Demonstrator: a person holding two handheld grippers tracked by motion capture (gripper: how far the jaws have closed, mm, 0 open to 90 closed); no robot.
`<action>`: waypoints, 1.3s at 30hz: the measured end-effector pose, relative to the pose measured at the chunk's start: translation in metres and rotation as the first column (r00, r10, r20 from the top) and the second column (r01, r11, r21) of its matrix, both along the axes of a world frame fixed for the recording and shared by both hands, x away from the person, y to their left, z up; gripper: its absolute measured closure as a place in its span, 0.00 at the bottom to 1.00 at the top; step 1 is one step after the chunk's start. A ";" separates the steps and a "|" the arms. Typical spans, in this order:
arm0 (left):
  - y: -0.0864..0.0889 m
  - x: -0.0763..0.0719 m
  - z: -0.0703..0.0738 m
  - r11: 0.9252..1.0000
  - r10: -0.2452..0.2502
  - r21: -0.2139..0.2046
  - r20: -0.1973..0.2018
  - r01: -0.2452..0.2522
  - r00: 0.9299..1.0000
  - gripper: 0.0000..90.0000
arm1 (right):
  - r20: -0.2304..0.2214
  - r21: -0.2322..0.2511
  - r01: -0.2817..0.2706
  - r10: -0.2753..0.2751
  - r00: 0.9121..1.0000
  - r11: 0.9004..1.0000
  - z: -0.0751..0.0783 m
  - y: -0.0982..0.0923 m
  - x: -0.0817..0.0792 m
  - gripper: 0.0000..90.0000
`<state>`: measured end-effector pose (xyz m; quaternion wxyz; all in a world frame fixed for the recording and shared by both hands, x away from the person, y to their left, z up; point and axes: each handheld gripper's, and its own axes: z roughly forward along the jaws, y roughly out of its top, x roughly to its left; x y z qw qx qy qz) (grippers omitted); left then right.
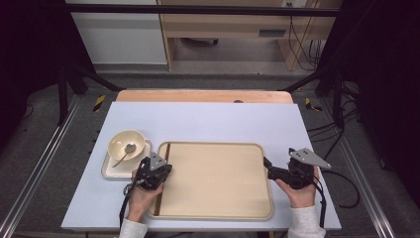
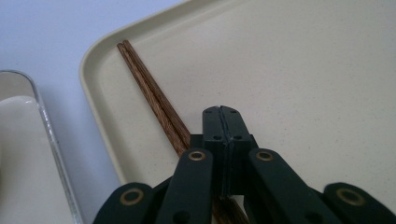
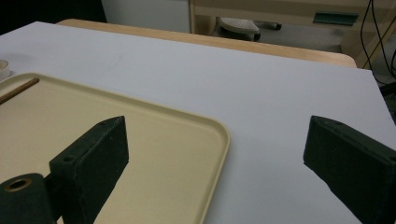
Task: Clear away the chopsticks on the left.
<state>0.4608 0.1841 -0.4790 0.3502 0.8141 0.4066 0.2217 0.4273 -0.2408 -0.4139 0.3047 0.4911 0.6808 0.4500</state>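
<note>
Your left claw [image 2: 222, 116], jaws pressed together, hovers over the chopsticks [image 2: 154, 98] lying along the tray's [image 1: 218, 213] left edge; your right claw [image 3: 215, 154], jaws spread, straddles the tray's right rim.

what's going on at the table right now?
A person works a gripper in each hand. The left gripper sits over the left side of the beige tray, jaws shut, right by the wooden chopsticks lying along the tray's left edge; whether it pinches them is unclear. The right gripper waits open at the tray's right edge. A bowl with a spoon sits left of the tray.
</note>
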 end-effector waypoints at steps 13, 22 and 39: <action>0.000 -0.004 0.003 1.000 -0.014 -0.009 0.012 0.014 1.000 0.98 | 0.001 0.000 -0.002 0.002 1.000 1.000 0.000 0.000 0.000 0.08; 0.002 -0.016 0.035 0.993 -0.054 -0.102 0.080 0.062 0.995 0.90 | 0.004 0.001 0.000 0.000 1.000 1.000 0.000 0.000 0.000 0.08; 0.020 -0.022 0.098 0.983 -0.033 -0.173 0.192 0.067 0.981 0.55 | 0.008 0.003 0.002 -0.002 1.000 1.000 0.001 0.000 0.000 0.08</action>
